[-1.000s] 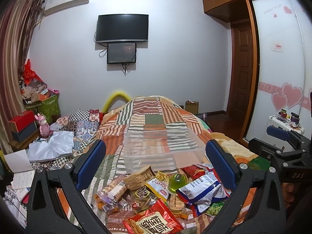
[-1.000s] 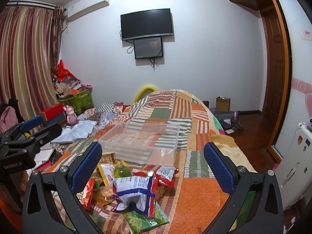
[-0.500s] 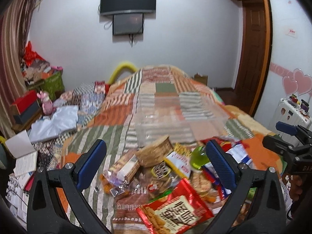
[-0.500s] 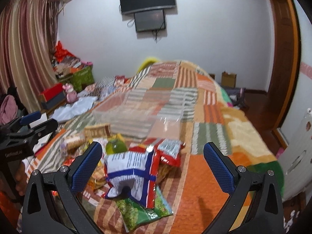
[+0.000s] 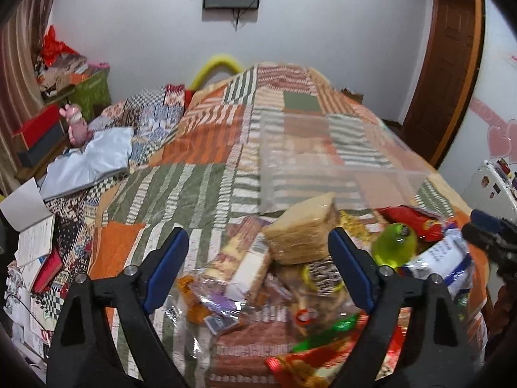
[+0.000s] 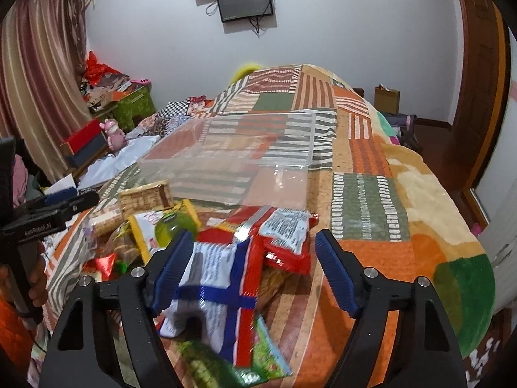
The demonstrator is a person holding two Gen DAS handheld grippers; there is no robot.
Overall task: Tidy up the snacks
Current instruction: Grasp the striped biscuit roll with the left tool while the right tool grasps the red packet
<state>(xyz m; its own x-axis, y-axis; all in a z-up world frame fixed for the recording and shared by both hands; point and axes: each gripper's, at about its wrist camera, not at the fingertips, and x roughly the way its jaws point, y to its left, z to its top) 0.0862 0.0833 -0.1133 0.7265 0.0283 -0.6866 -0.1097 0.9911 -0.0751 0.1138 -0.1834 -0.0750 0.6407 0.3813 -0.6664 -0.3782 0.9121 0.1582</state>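
Setting: a bed (image 5: 200,148) under a patchwork quilt, with a heap of snack packets at the lower centre of both views
Container: a clear plastic bin (image 6: 245,148) stands on the quilt just behind the heap, at frame centre, with nothing in it
Left claw (image 5: 258,265): jaws wide apart and holding nothing, low over the heap, straddling a wrapped stack of crackers (image 5: 302,229) and a pale biscuit bar (image 5: 250,268)
Right claw (image 6: 252,271): jaws wide apart and holding nothing, poised over a blue, white and red bag (image 6: 216,291) at lower centre, with a red packet (image 6: 284,236) just beyond it
Other snacks: a green jelly cup (image 5: 394,245) sits right of centre in the left view
Handling: the bags look light, puffy and slick, likely to slide or crumple, so a pinch on a sealed edge or the flat middle seems safest
Fragility: the crackers look stiff but brittle; gripping across the short sides with gentle pressure would suit
Pose: both claws point forward and slightly down toward the bin, side by side; the left tool appears at the left edge of the right view
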